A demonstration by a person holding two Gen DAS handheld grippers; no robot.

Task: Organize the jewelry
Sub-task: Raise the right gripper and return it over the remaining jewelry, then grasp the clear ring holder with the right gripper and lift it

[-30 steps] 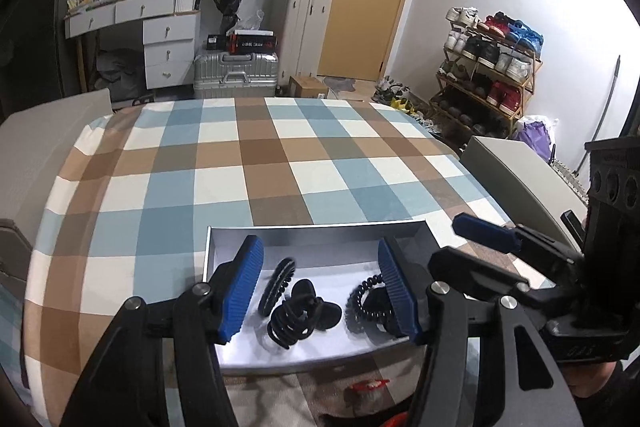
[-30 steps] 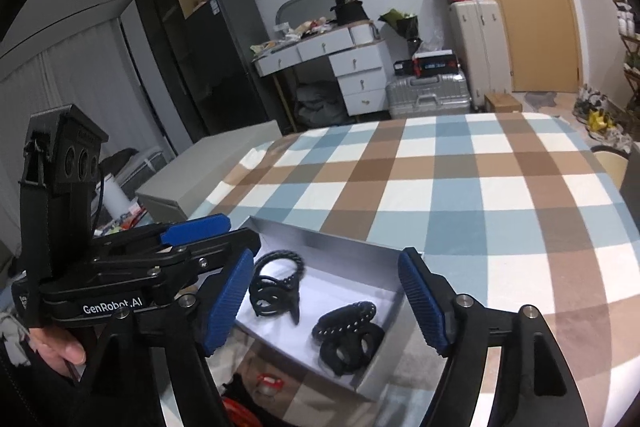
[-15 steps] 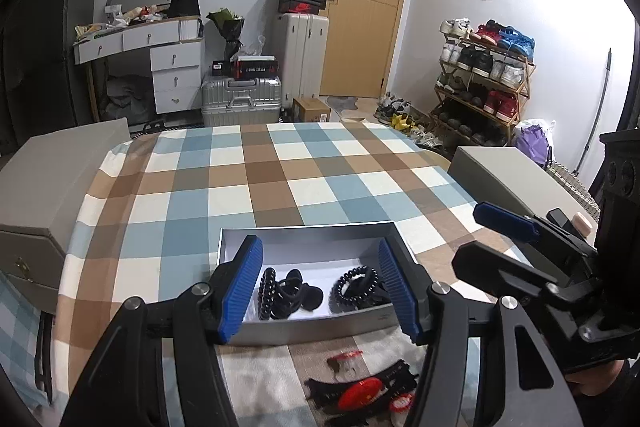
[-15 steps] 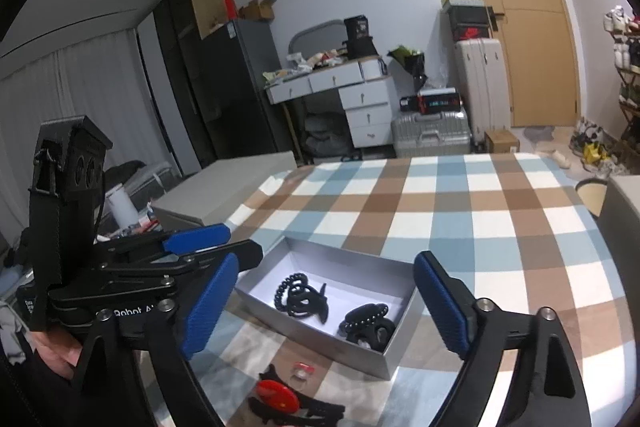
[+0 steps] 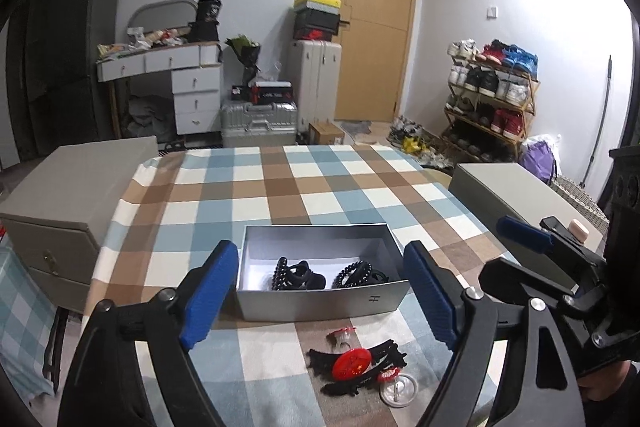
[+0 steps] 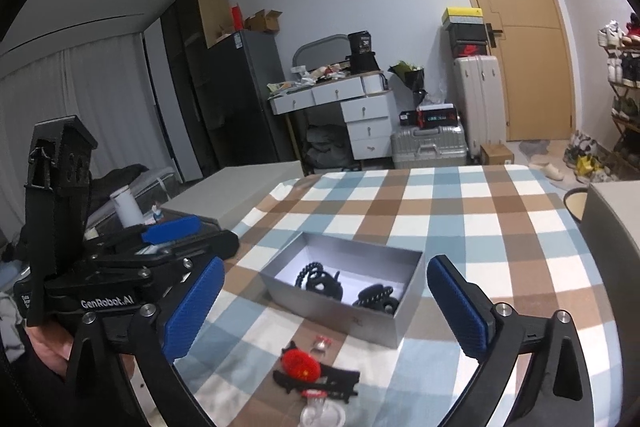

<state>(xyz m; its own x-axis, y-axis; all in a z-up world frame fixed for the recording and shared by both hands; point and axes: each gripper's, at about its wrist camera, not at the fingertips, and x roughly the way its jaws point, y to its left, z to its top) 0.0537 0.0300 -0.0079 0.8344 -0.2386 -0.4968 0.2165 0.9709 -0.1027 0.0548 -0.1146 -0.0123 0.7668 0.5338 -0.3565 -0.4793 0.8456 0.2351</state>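
The jaws of the left gripper [image 5: 320, 301] are spread and have just been opening, with nothing pinched between them; the grey box [image 5: 316, 301] is seen beyond the blue pads, untouched. The jaws of the right gripper [image 6: 324, 307] are spread wide too, have just been opening, and are empty. Black hair claws [image 5: 298, 275] and a black coiled hair tie [image 5: 356, 273] lie inside the box, partly hidden by its near wall. Near of the box, on the checked cloth of the bench [image 5: 280, 195], lie a black clip with a red disc [image 5: 354, 365], a small red-topped piece [image 5: 340, 335] and a clear round piece [image 5: 398, 389], both hard to make out. A hand [image 6: 48, 351] is cut off at the left edge of the right view.
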